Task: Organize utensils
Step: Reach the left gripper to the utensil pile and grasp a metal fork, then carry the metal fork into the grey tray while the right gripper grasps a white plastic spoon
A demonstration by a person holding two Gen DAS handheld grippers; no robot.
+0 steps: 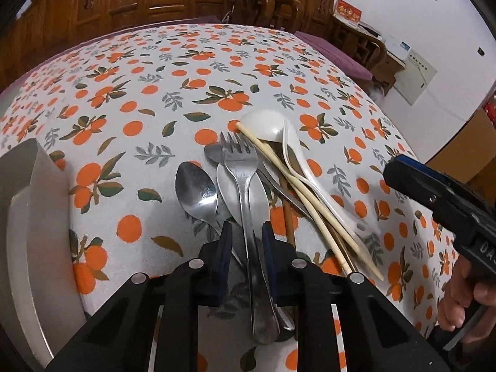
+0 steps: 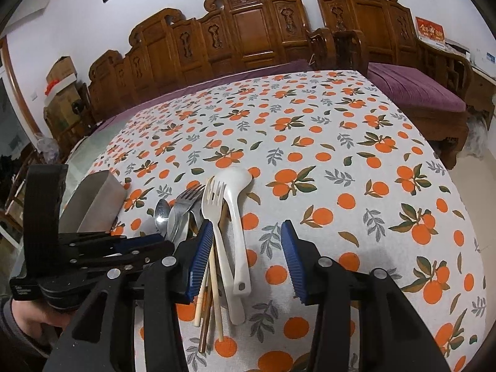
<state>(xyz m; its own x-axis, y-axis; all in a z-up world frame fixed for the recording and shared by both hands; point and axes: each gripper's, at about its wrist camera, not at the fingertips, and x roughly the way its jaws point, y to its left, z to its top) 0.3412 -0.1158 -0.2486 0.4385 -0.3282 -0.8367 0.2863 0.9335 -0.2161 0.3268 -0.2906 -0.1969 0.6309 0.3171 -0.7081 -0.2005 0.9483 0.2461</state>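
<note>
A pile of utensils lies on the orange-print tablecloth. It holds a steel fork [image 1: 245,179], steel spoons [image 1: 195,189], a white plastic spoon [image 1: 266,124], a white plastic fork [image 2: 217,217] and chopsticks [image 1: 310,198]. My left gripper [image 1: 247,232] is low over the pile, its blue pads straddling the steel fork's handle with a gap on each side. My right gripper [image 2: 248,248] is open wide over the white spoon [image 2: 237,217] and white fork; its left pad is beside the chopsticks [image 2: 212,279].
A grey metal holder [image 1: 37,204] stands at the left of the pile and shows in the right wrist view [image 2: 99,198]. Carved wooden benches with purple cushions [image 2: 412,90] stand behind the table. The right gripper's body [image 1: 440,204] is at the right.
</note>
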